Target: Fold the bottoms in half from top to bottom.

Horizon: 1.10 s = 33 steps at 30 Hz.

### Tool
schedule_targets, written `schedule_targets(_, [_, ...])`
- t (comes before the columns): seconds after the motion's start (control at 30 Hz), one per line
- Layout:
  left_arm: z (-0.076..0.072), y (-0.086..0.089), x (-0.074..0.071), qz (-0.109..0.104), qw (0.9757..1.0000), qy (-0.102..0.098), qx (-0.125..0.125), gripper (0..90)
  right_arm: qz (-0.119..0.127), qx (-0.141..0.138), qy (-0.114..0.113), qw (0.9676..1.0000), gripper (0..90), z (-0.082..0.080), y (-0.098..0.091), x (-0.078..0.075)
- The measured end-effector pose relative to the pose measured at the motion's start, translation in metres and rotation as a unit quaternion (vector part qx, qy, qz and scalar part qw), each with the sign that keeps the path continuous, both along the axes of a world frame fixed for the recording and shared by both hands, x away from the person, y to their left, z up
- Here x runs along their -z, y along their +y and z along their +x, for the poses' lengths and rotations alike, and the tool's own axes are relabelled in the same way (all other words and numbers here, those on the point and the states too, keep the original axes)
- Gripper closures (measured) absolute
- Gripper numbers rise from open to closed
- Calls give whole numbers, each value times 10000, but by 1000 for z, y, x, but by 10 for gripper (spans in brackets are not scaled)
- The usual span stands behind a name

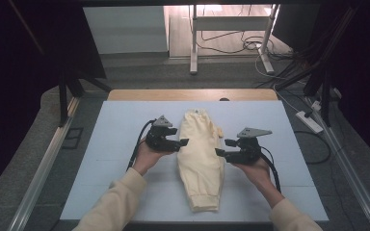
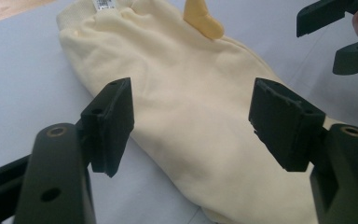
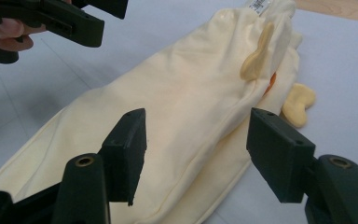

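Cream-yellow trousers (image 1: 201,159) lay folded lengthwise mid-bench (image 1: 115,130); the left hand-held gripper (image 1: 183,143) and right hand-held gripper (image 1: 222,147) flanked them, both released, seemingly poised to grasp the edges for another fold.

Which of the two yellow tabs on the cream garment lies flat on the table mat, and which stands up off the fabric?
The tab beside the garment, past its edge, lies flat on the mat. The other tab sticks up from the cloth near the waistband.
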State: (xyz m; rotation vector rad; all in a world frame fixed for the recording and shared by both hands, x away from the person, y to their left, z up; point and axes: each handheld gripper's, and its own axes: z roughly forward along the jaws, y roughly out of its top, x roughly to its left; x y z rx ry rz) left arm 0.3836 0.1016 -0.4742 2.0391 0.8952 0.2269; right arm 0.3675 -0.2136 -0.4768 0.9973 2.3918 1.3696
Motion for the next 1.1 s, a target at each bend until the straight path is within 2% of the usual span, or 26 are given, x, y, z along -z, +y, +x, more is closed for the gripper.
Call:
schedule_targets(0.17, [9,-2,3,31,10000,62,-21,311,-63,3,11,10000,384,14,6,2])
schedule_targets(0.4, [22,-4,9,83,9999,134,-56,310,17,100,41,9999,389,36,11,0])
schedule_targets(0.53, [22,-3,11,117,9997,191,-42,303,58,212,156,9996,388,44,11,1])
schedule_targets(0.63, [21,-1,9,74,9998,182,-74,303,-22,250,270,9993,388,46,12,6])
schedule_targets(0.83, [18,2,8,82,9998,182,-85,302,-380,215,522,9977,388,44,21,24])
schedule_targets(0.93, [17,5,11,28,9996,244,-132,303,-561,201,565,9966,386,43,24,30])
schedule_targets(1.1, [17,11,21,21,9988,421,-237,301,-540,300,589,9964,386,44,21,31])
